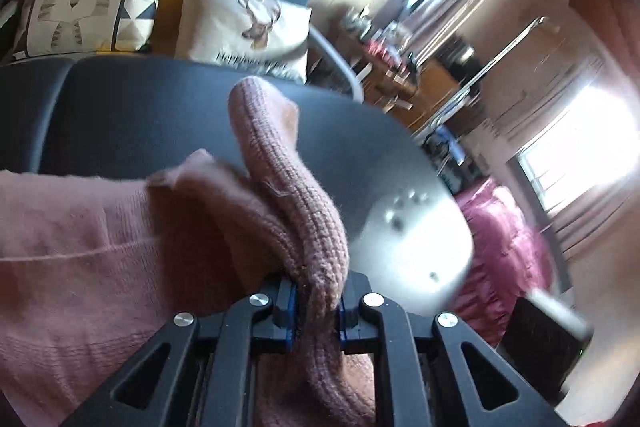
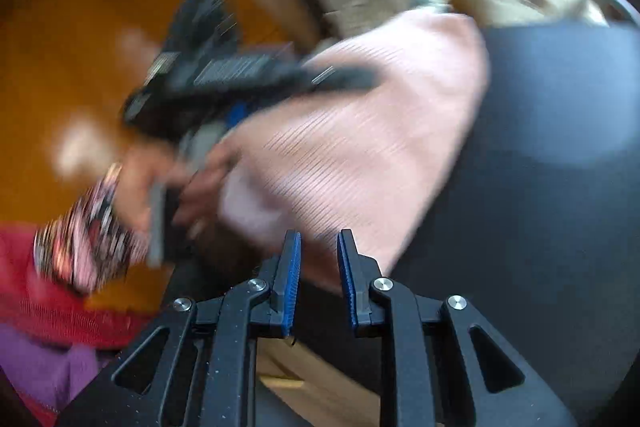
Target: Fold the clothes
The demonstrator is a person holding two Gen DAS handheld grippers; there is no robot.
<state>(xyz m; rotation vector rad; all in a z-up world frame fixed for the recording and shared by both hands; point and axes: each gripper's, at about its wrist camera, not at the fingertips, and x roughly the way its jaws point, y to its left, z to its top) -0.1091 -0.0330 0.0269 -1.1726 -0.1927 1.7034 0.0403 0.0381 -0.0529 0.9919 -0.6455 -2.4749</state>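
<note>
A pink knit sweater lies across the round black table. Its ribbed edge rises off the table and runs between the pads of my left gripper, which is shut on it. In the right wrist view the sweater is blurred, spread over the table. The other gripper and the hand holding it are at the sweater's left side. My right gripper hovers near the sweater's near edge, its blue pads a small gap apart with nothing between them.
Two printed cushions stand behind the table. A pink-red cloth lies low on the right past the table edge. Red and purple garments lie at the lower left, over an orange floor.
</note>
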